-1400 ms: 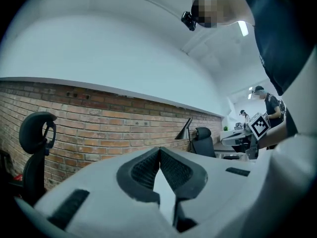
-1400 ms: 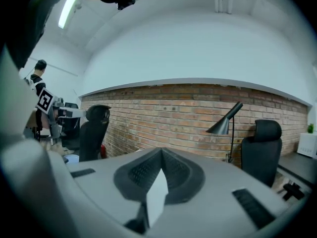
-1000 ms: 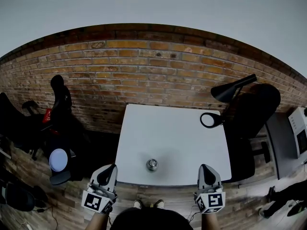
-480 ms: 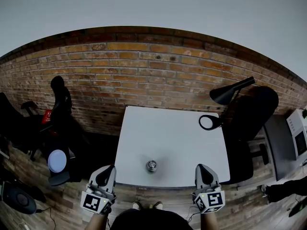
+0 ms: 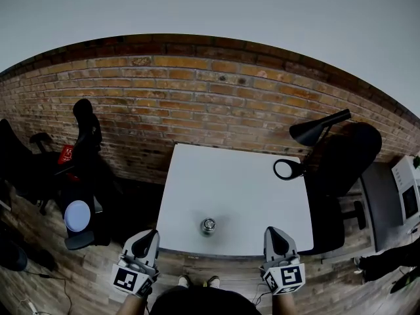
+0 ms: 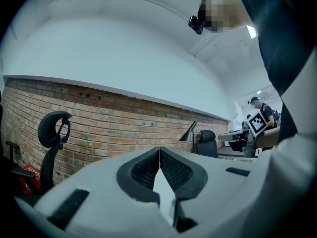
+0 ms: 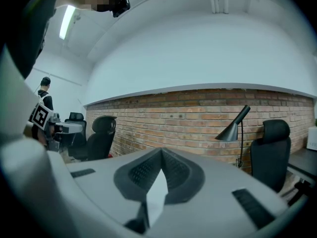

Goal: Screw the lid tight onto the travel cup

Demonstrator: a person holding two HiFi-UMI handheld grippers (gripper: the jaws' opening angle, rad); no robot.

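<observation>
A small metal travel cup [image 5: 208, 226] with its lid on top stands on the white table [image 5: 236, 182], near the front edge, seen from above in the head view. My left gripper [image 5: 146, 236] hangs below the table's front left corner, jaws shut and empty. My right gripper [image 5: 273, 234] is held below the front right part of the table, also shut with nothing between its jaws. Both are well apart from the cup. In the left gripper view [image 6: 159, 150] and the right gripper view [image 7: 161, 152] the pads meet tip to tip; the cup is hidden there.
A black desk lamp [image 5: 308, 133] stands at the table's far right corner, with a black office chair [image 5: 348, 156] beside it. Another black chair [image 5: 82, 136] and a stool [image 5: 77, 218] stand to the left. A brick wall [image 5: 197, 104] runs behind the table.
Both grippers have dropped slightly lower in the head view and the right one has shifted a little left. The cup has not moved.
</observation>
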